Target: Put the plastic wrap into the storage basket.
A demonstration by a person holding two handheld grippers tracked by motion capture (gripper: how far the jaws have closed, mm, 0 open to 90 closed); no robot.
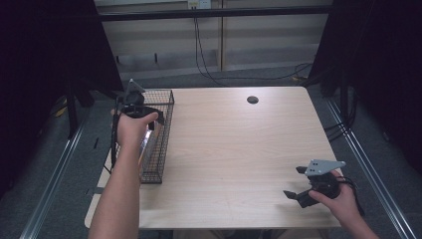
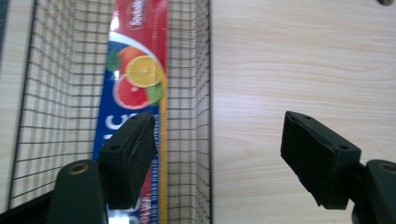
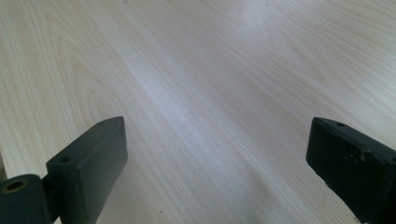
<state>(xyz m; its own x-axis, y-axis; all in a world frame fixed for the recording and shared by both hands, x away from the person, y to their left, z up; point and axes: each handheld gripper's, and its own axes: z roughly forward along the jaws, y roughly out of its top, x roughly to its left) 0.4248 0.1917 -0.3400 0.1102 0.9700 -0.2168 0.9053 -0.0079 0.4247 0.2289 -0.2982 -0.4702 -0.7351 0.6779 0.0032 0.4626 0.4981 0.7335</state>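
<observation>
Forearm and left hand (image 1: 130, 130) reached in from the six o'clock edge of the high view toward ten o'clock, stretched nearly straight, the wrist raised over the black wire basket (image 1: 166, 97) at the bench's (image 1: 239, 149) nine o'clock edge. The left hand-held gripper (image 1: 133, 95) pointed down into the basket. In the left gripper view its jaws stood apart with nothing between them: one hung over the basket's inside, the other over bare wood outside the mesh wall. Under the inner jaw a long red-and-blue box (image 2: 135, 70) printed with citrus slices lay flat on the basket floor, lengthwise along it, untouched by the pads.

The right hand (image 1: 343, 199) rested low at about four o'clock on the bench, well apart from the basket, knuckles outward, with the right hand-held gripper (image 1: 293, 181) aimed toward nine o'clock. Its jaws were spread wide over empty wood grain in the right gripper view, pinching nothing.
</observation>
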